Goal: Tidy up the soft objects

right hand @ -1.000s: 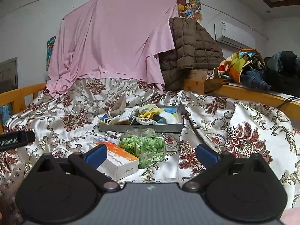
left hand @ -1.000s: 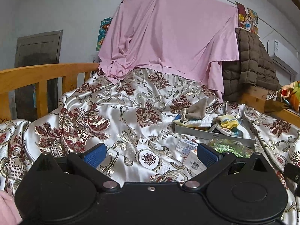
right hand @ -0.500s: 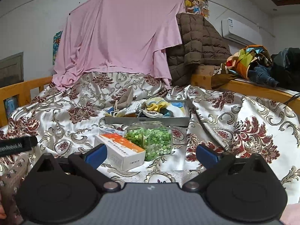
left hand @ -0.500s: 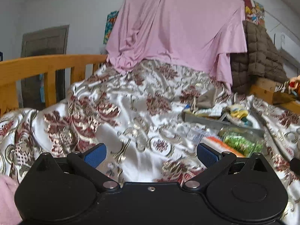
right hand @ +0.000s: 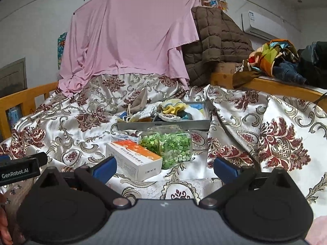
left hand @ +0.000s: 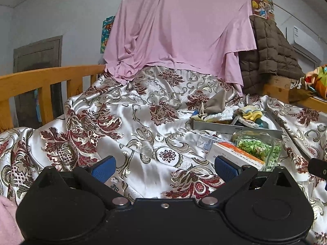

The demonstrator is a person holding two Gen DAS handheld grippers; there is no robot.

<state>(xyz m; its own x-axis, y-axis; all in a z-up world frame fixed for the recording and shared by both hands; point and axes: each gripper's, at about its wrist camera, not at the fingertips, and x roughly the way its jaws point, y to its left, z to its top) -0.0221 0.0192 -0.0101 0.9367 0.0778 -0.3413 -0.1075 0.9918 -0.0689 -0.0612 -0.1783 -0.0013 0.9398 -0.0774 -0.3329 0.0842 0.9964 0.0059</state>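
Observation:
A grey tray [right hand: 163, 125] lies on the patterned satin bedspread [right hand: 255, 134] and holds several soft cloth items: a grey pouch [right hand: 140, 103], a yellow and white cloth [right hand: 171, 104] and others. The tray also shows in the left wrist view [left hand: 216, 125], with the cloths [left hand: 248, 112] in it. My right gripper [right hand: 164, 168] is open and empty, held above the bedspread short of the tray. My left gripper [left hand: 163, 168] is open and empty, to the left of the tray and further from it.
In front of the tray stand a clear jar of green pieces [right hand: 169, 148], an orange and white box [right hand: 132, 157] and a small blue and white box [right hand: 123, 137]. A wooden rail [left hand: 40, 81] runs along the left. A pink sheet [right hand: 130, 36] and a brown jacket [right hand: 216, 38] hang behind.
Both views have shifted: the left gripper has swung right, bringing the tray, jar and boxes more into view. The right gripper has moved slightly forward. Both stay open.

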